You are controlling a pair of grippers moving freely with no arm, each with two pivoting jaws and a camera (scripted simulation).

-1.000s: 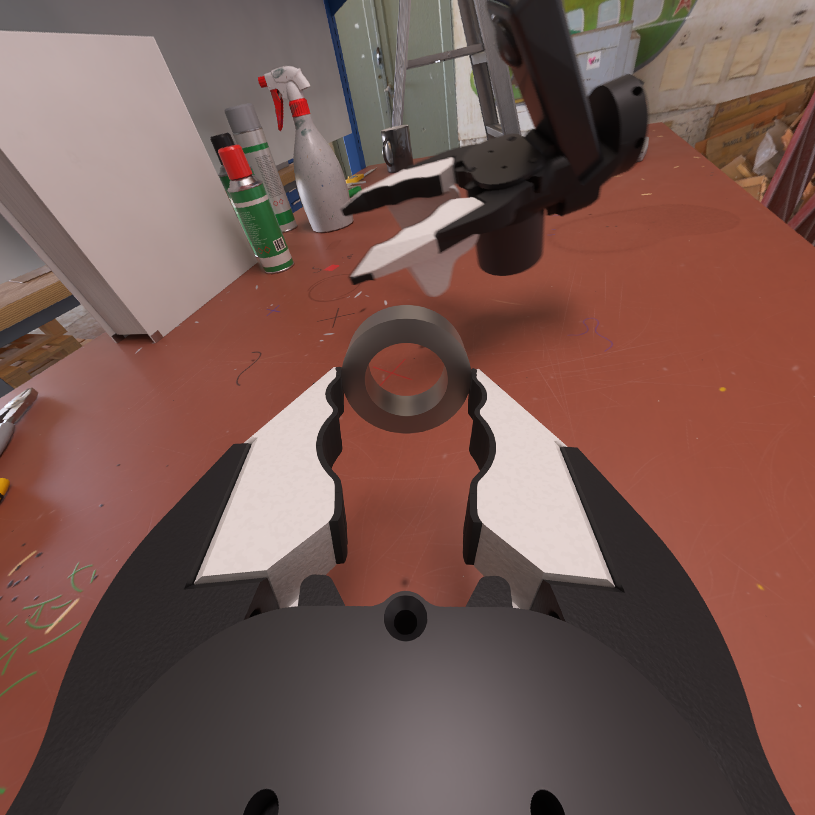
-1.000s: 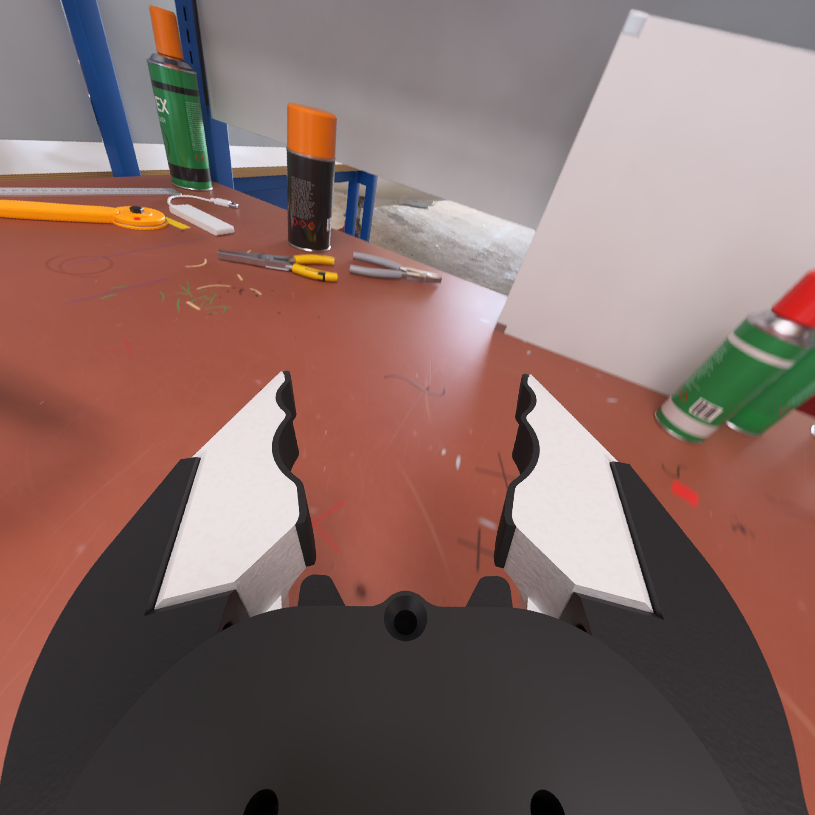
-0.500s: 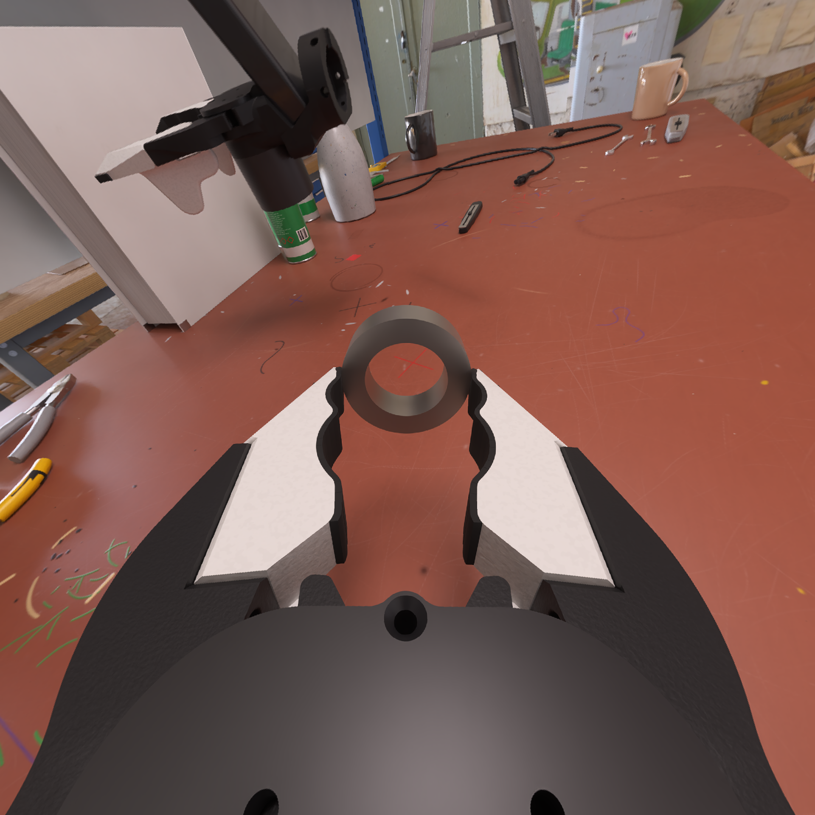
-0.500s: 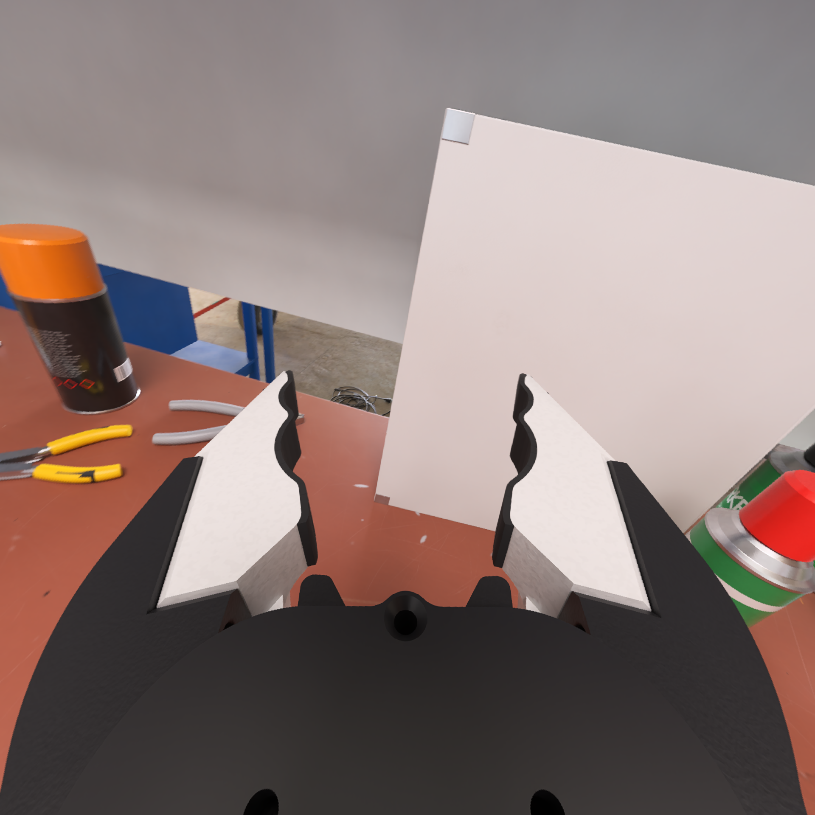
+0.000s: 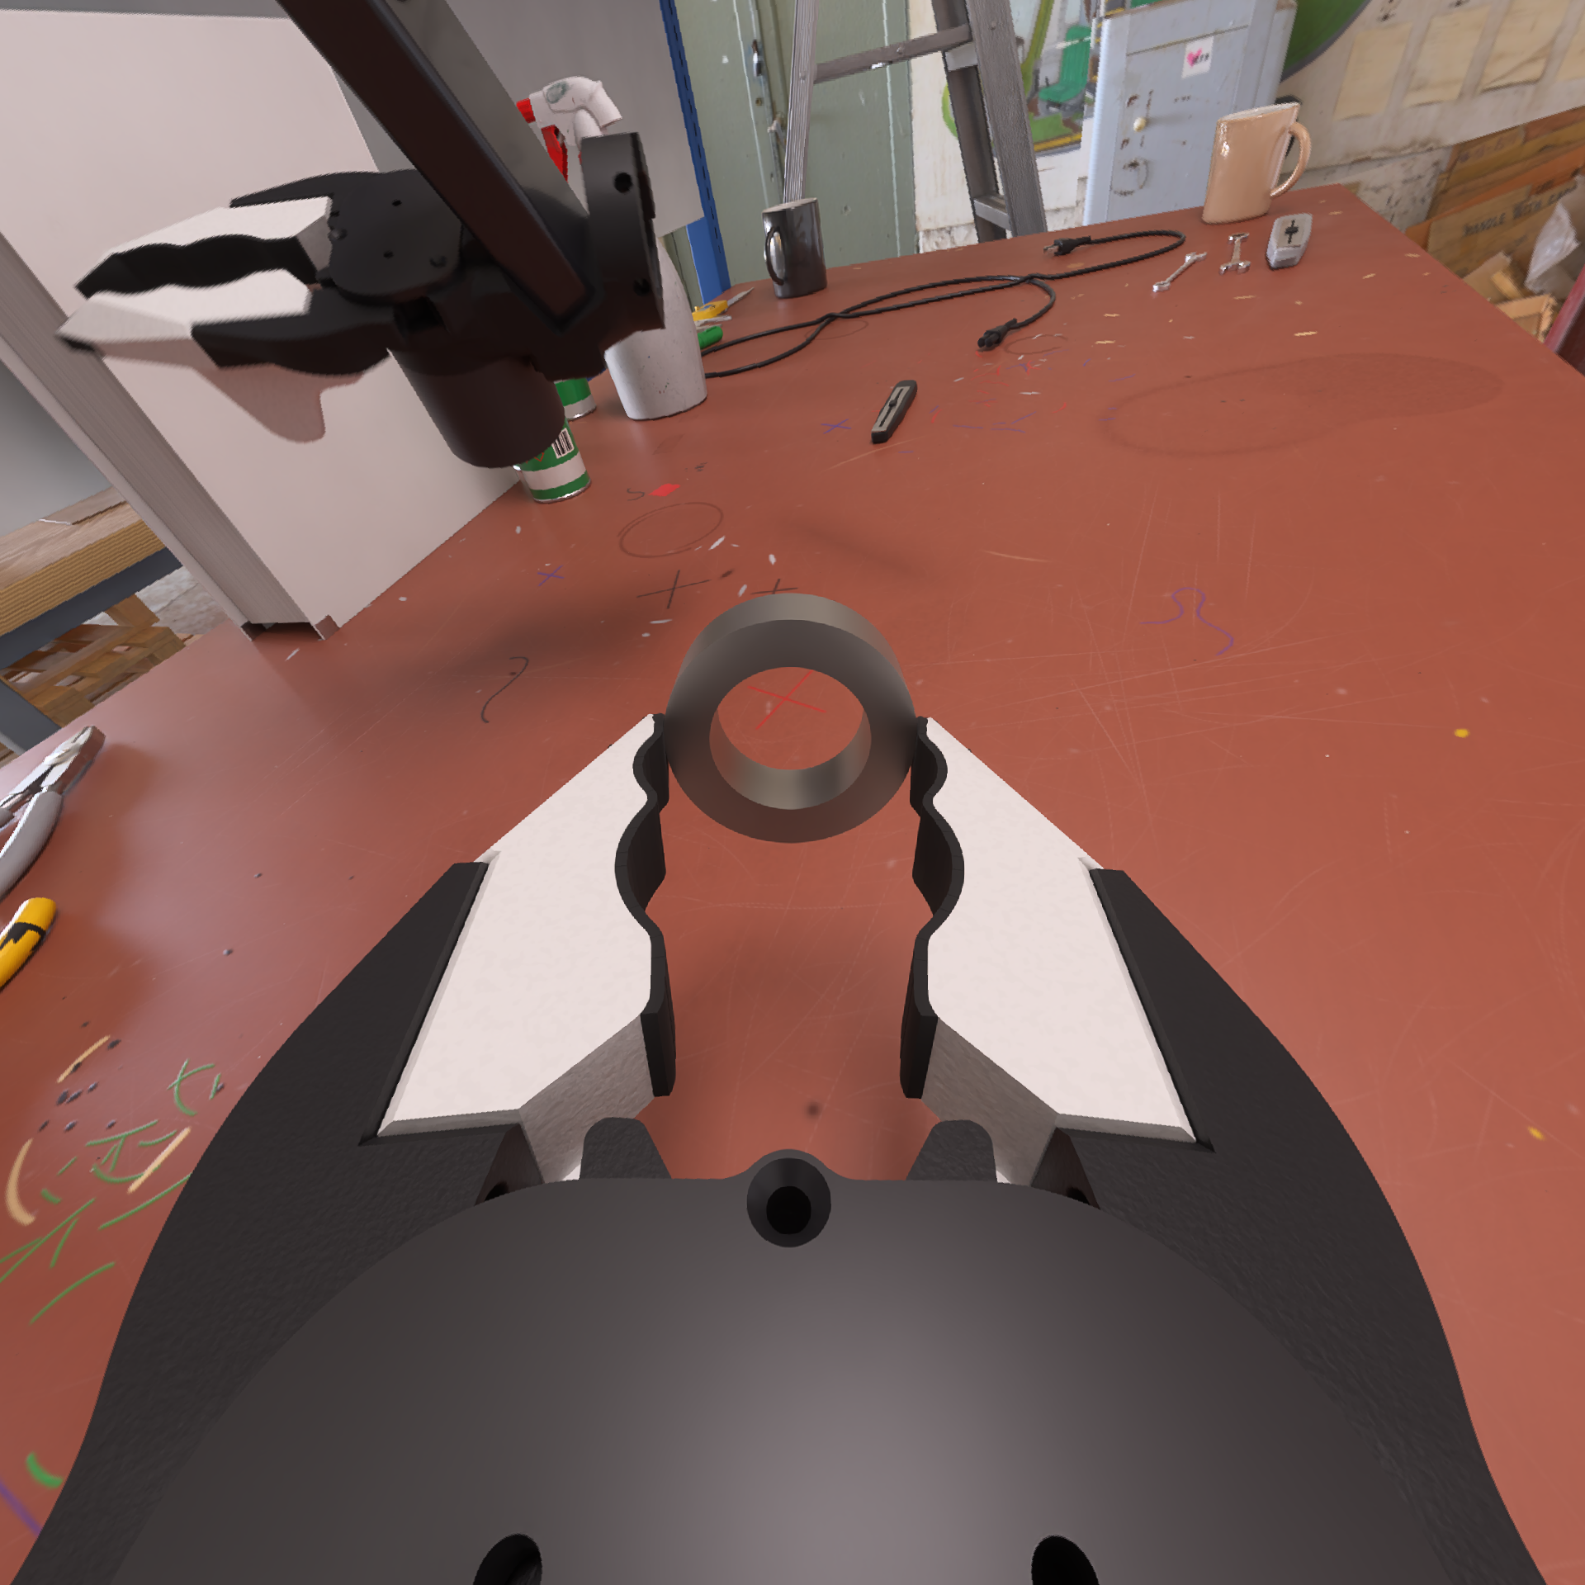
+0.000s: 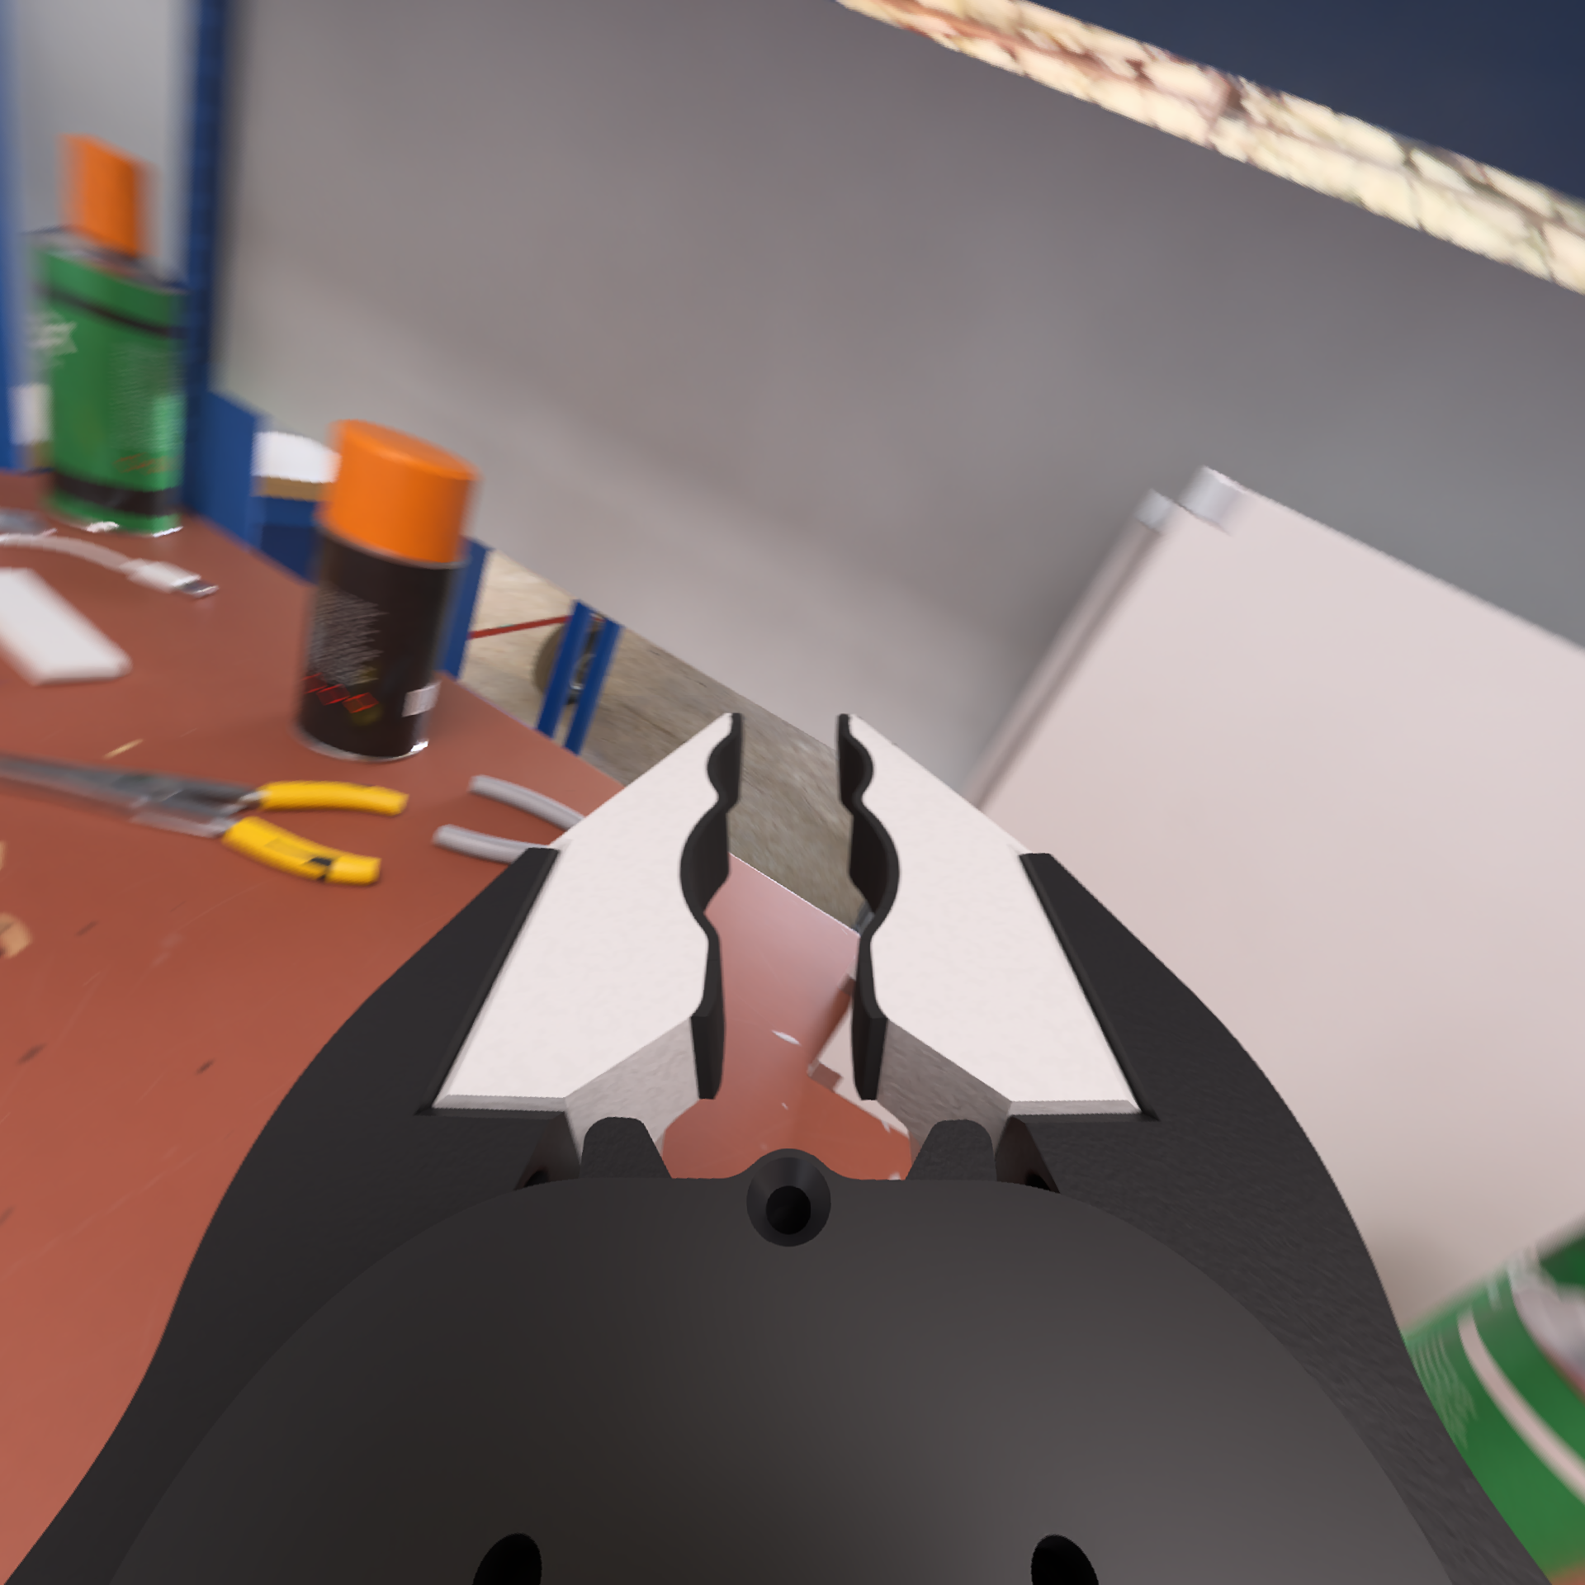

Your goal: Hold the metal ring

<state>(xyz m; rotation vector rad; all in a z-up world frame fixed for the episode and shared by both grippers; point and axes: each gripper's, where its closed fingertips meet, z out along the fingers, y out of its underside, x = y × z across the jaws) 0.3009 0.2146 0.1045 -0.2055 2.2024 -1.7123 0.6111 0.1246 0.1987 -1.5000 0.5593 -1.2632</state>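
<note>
Flanking metal ring (image 5: 787, 738): jaws, beyond, spray cans (image 5: 557, 463).

On your red-brown workbench (image 5: 1286, 600) you have a beige mug (image 5: 1252, 150) at the far edge, with a dark mug (image 5: 793, 249) farther left. A black cable (image 5: 986, 296) runs between them, and a black marker (image 5: 892, 412) lies nearer. A white panel (image 6: 1286, 858) leans upright at the bench's edge. You also see 2 orange-capped cans (image 6: 386, 592) and yellow-handled pliers (image 6: 300, 823) lying flat.
</note>
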